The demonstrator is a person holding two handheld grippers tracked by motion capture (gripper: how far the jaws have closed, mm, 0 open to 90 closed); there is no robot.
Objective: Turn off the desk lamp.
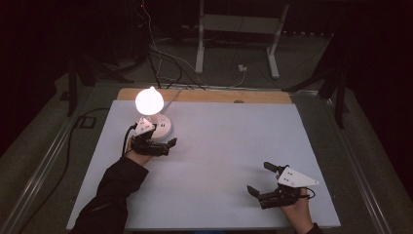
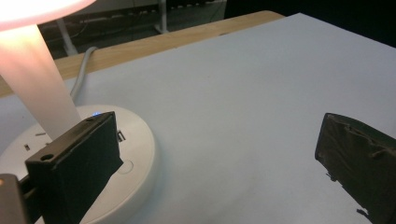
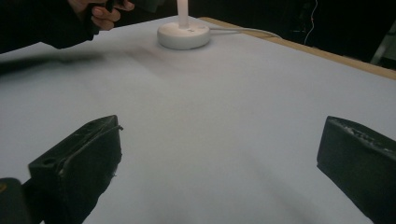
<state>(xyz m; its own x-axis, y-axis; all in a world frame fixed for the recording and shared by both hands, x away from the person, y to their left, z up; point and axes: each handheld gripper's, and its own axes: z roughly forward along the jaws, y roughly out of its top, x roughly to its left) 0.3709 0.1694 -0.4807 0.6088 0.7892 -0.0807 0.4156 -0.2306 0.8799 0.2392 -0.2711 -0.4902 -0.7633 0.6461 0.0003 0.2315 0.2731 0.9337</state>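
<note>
Dark room surrounds my counter [image 1: 229, 161], its white sheet bare but for a lit lamp [image 1: 149, 101] near the far left corner, standing upright on a round white base [image 2: 140, 154] with a cord running off the far edge. My left claw [image 1: 163, 145] sits just beside that base, jaws apart and empty; my right claw [image 1: 260, 179] rests well away from the lamp, jaws also spread. Glare washes out the shade's shape.

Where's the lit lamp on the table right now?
In the high view the lit lamp stands at the far left of the white table, right beside the open left gripper, with its cord trailing off the far edge.
</note>
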